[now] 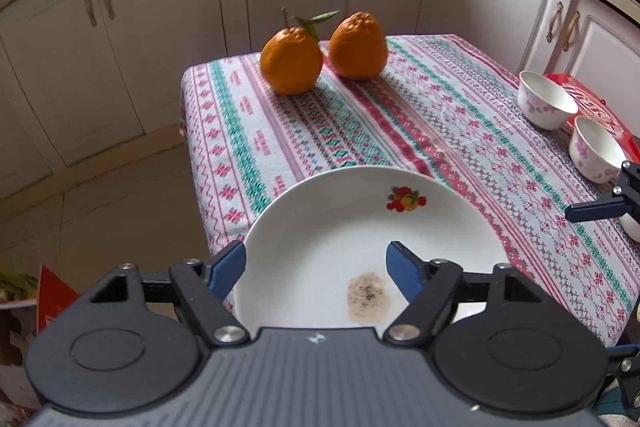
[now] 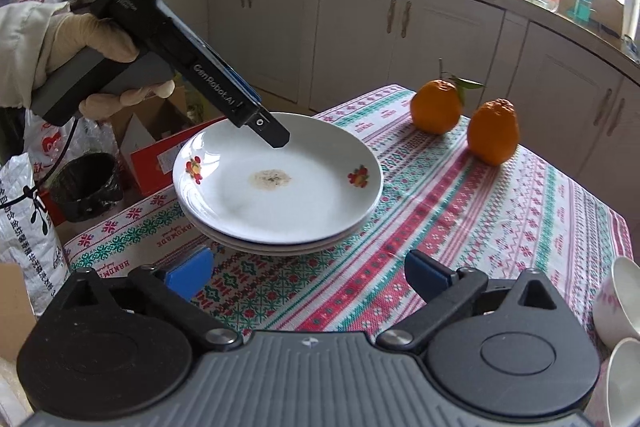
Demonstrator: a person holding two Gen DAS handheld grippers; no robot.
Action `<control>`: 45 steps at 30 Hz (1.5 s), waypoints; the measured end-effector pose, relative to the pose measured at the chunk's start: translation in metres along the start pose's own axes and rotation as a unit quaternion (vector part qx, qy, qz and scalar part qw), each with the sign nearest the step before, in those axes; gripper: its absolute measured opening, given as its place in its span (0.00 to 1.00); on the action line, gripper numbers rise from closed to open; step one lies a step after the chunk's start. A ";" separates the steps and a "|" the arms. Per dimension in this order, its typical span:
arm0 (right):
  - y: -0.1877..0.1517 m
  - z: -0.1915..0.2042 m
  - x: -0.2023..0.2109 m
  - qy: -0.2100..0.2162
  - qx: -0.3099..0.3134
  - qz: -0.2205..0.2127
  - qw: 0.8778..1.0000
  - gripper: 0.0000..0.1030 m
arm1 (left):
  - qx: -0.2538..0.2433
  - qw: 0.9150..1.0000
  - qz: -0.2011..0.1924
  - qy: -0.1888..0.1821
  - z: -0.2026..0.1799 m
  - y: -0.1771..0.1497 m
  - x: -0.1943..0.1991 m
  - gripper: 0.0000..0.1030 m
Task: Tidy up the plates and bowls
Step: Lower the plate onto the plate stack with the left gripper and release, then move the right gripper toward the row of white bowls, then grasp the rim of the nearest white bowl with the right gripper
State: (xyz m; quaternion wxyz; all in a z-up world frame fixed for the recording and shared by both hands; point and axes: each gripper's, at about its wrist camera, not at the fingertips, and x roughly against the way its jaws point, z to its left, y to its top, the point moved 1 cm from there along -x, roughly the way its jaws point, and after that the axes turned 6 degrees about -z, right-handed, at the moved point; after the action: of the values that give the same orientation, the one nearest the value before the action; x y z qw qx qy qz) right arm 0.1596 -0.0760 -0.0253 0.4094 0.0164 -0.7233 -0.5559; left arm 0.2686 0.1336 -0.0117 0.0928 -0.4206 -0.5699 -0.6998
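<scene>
A stack of white plates [image 2: 280, 187] with fruit prints and a brown stain sits at the table's near left corner; the top plate also shows in the left wrist view [image 1: 360, 239]. My left gripper [image 1: 316, 267] is open, its fingers straddling the top plate's near rim, one outside the rim and one over the plate; it also shows in the right wrist view [image 2: 276, 137]. My right gripper [image 2: 308, 275] is open and empty above the cloth in front of the stack. Two white floral bowls [image 1: 548, 105] [image 1: 596, 149] stand at the right.
Two oranges [image 1: 292, 61] [image 1: 358, 45] sit at the table's far side. A red packet [image 1: 584, 99] lies behind the bowls. Boxes, bags and a black bin [image 2: 86, 187] stand on the floor left of the table. Cabinets surround the table.
</scene>
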 end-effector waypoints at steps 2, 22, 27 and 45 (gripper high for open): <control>-0.001 -0.002 0.004 -0.005 -0.007 -0.003 1.000 1.00 | -0.011 1.000 -0.015 0.003 -0.011 0.001 0.006 0.79; -0.038 -0.030 0.097 -0.106 -0.058 -0.051 0.991 1.00 | -0.026 0.988 -0.134 -0.073 -0.157 -0.037 0.052 0.91; -0.062 -0.048 0.131 -0.137 -0.089 -0.055 0.985 1.00 | -0.034 0.984 -0.151 -0.084 -0.197 -0.045 0.052 0.91; -0.137 -0.128 0.189 -0.216 -0.210 -0.023 0.953 1.00 | -0.138 0.970 -0.119 -0.160 -0.324 -0.053 -0.003 0.91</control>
State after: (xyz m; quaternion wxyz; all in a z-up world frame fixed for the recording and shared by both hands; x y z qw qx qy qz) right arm 0.0528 -0.3197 -0.0233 0.2251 -0.1737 -0.6608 -0.6946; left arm 0.0817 -0.1333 -0.0504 -0.1427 -0.4647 -0.5216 -0.7011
